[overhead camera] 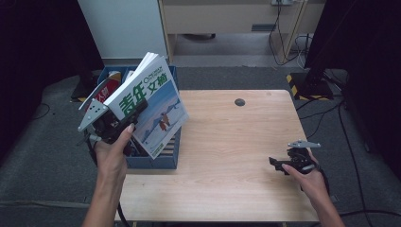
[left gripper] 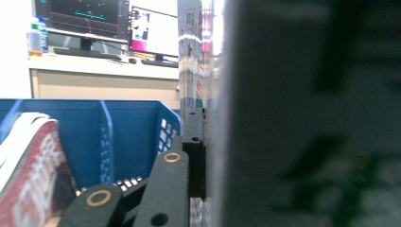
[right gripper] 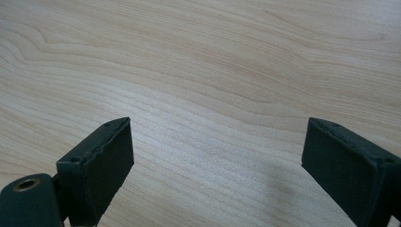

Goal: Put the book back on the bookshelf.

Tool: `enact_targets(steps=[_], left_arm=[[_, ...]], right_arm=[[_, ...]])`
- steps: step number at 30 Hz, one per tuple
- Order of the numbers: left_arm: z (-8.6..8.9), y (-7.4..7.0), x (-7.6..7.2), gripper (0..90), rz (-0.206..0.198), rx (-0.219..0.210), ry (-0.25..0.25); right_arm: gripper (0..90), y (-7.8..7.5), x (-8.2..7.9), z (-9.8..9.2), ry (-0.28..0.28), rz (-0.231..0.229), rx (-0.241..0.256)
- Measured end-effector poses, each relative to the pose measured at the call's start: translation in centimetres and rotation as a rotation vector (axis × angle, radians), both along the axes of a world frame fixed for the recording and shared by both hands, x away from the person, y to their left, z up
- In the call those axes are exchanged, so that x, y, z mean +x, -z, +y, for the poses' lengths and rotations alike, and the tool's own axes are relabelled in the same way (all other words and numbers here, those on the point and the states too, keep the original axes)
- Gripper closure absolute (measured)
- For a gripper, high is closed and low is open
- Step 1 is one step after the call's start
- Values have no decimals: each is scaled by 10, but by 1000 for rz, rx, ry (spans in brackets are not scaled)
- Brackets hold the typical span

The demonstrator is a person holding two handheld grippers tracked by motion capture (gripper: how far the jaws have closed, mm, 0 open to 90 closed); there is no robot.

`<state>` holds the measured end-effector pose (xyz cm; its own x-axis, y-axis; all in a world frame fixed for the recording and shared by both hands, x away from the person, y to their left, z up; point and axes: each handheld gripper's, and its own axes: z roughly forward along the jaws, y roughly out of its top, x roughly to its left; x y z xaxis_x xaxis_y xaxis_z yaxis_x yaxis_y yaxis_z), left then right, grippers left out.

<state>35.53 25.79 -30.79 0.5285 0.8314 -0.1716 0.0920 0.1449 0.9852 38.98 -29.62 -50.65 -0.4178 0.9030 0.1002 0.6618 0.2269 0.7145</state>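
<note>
Magazine (overhead camera: 153,101) held up over the blue crate (overhead camera: 156,161) at the table's left edge, tilted so its long axis runs from upper left to lower right in the high view, with the cover facing up and toward the near right. Its cover carries large green characters above a pale snowy scene. The lower corner hangs above the crate's near right part, and the page edges fan out at the top. The left gripper (overhead camera: 134,118) is clamped on the magazine's left edge near the title; in the left gripper view one black jaw lies flat against the blurred cover (left gripper: 307,142), the pages pinched between the two.

One crate stands there, divided by an inner wall (left gripper: 106,137). A red-covered book (overhead camera: 107,91) leans in its far left part, just beside the lifted magazine; it appears again as red and white at the left in the left gripper view (left gripper: 33,179).

The right gripper (overhead camera: 273,162) rests low over the wooden table (overhead camera: 227,142) at the near right, well apart from the crate, its jaws spread wide with nothing between them but bare wood (right gripper: 213,94). One dark round hole (overhead camera: 239,102) sits toward the table's far edge.
</note>
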Motion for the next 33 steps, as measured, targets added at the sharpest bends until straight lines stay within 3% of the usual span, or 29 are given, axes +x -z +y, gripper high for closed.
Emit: enact_targets(steps=[9, 19, 33], left_arm=[[14, 3, -4, 736, 8, -2, -25], [16, 1, -5, 736, 7, 23, -39], [26, -2, -5, 736, 18, 19, -85]], right_arm=[[102, 1, 1, 0, 0, 3, -3], [102, 1, 1, 0, 0, -2, 0], [102, 0, 1, -2, -3, -11, -3]])
